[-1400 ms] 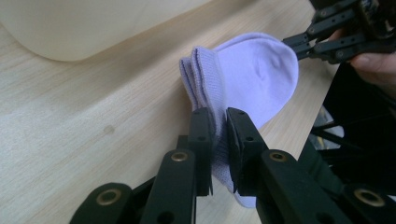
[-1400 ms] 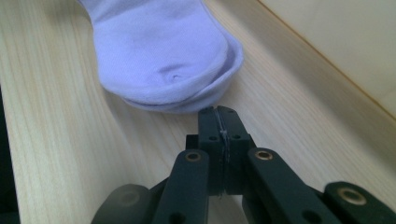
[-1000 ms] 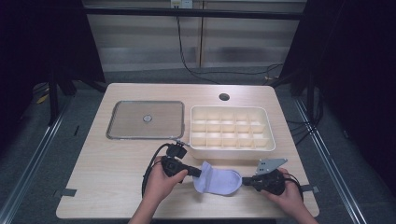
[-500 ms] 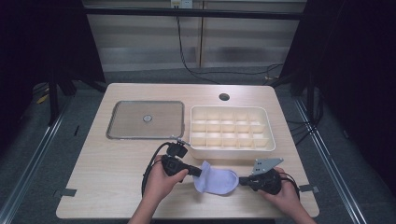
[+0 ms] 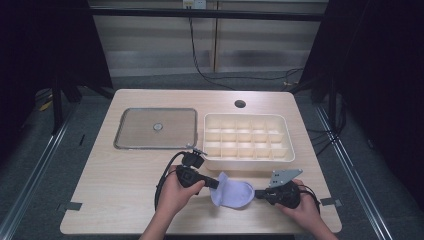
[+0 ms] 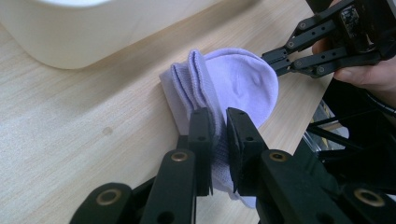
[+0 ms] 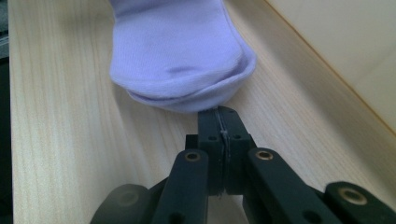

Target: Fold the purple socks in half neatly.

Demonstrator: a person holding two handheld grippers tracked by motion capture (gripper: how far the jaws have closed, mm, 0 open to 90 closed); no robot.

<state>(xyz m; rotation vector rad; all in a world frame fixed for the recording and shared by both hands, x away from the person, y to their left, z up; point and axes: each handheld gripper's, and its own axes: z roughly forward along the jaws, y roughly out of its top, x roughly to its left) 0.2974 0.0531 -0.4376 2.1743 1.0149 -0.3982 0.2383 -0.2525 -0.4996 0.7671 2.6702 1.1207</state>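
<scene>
One pale lilac sock (image 5: 232,194) lies folded on the near part of the wooden worktop (image 5: 115,175), between the two tools and just in front of the cream divided box (image 5: 248,138). The left tool (image 6: 218,135) grips the sock's ribbed cuff end, with fabric pinched between its two black jaws. The right tool (image 7: 219,122) sits at the sock's rounded toe end with its jaws pressed together; they touch or nearly touch the toe edge, and I cannot tell whether any fabric is caught between them. A hand (image 5: 175,192) holds the left tool, and another hand (image 5: 300,207) holds the right. Farther back, one flat metal tray (image 5: 156,128) lies to the left of the one divided box, and a small round hole (image 5: 240,104) shows near the worktop's far edge.
</scene>
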